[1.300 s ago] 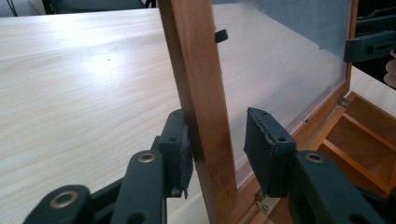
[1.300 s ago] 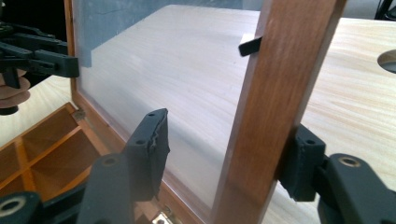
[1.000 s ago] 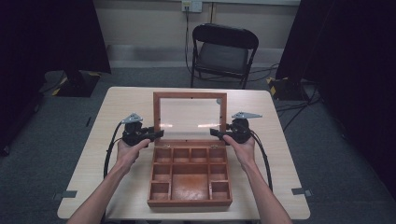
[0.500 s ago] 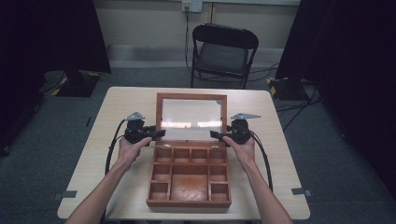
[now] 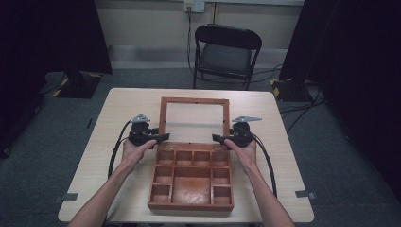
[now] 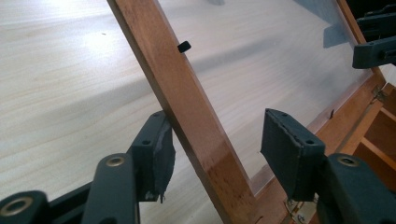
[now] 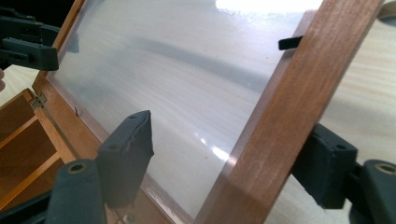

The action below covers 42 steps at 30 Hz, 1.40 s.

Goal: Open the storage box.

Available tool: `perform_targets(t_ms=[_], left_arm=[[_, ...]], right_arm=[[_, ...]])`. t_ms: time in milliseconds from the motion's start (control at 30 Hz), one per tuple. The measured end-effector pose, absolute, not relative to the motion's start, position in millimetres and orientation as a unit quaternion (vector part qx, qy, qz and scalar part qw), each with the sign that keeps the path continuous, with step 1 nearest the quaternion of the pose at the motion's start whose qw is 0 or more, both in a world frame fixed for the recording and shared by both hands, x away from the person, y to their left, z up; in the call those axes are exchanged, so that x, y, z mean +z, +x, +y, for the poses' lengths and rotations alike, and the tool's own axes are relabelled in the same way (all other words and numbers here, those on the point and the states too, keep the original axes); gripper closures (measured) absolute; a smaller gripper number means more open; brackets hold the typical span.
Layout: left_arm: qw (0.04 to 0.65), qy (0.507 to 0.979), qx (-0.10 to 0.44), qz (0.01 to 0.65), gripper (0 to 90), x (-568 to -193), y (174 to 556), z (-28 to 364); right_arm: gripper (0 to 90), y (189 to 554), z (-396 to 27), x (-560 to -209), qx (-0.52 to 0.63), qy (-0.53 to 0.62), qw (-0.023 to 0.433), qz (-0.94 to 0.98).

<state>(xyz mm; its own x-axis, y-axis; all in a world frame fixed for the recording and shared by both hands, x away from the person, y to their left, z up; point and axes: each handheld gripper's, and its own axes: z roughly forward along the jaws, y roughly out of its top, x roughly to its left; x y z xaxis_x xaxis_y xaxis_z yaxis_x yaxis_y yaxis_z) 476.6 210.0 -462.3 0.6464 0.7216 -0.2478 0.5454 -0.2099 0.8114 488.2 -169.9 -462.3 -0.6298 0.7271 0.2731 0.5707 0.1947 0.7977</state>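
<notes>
An open wooden box with several compartments lies at the table's front middle. Its glass-paned lid stands tilted back behind it. My left gripper straddles the lid's left frame bar. Its jaws have just been opening: one pad rests by the bar and the other stands well off it. My right gripper straddles the right frame bar, also having opened, with a wide gap on the glass side. Each gripper view shows the other gripper beyond the pane.
The box's hinges join lid and base. A black folding chair stands beyond the table's far edge. Bare tabletop lies on both sides of the box. Cables trail from both grippers toward the front.
The lid has tipped a little further back and the bright glare strip on its glass is gone. Both hands have stayed where they were.
</notes>
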Motion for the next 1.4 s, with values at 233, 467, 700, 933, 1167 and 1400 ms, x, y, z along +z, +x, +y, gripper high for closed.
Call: perform_targets(t_ms=[233,467,700,933,1167,1400], left_arm=[[0.47,0.774,0.077,0.417,34.4,-471.0,478.1,210.9],[0.471,0.772,0.067,0.422,32.6,-473.9,479.6,212.5],[0.458,0.77,0.085,0.435,29.1,-476.8,479.2,211.7],[0.469,0.766,0.075,0.433,28.0,-471.9,478.4,215.8],[0.465,0.769,0.091,0.429,27.6,-467.9,474.4,216.4],[0.448,0.778,0.111,0.425,26.1,-460.1,456.6,225.2]], right_arm=[[21.1,491.7,-171.8,-470.2,0.462,0.437,0.067,0.769],[20.1,492.2,-172.4,-472.6,0.458,0.439,0.063,0.77],[18.7,493.2,-174.8,-473.4,0.447,0.45,0.064,0.77],[19.7,498.9,-183.0,-484.7,0.449,0.478,0.026,0.755],[19.6,494.3,-194.6,-475.8,0.462,0.478,0.052,0.745],[15.7,473.9,-200.2,-455.2,0.459,0.454,0.062,0.761]])
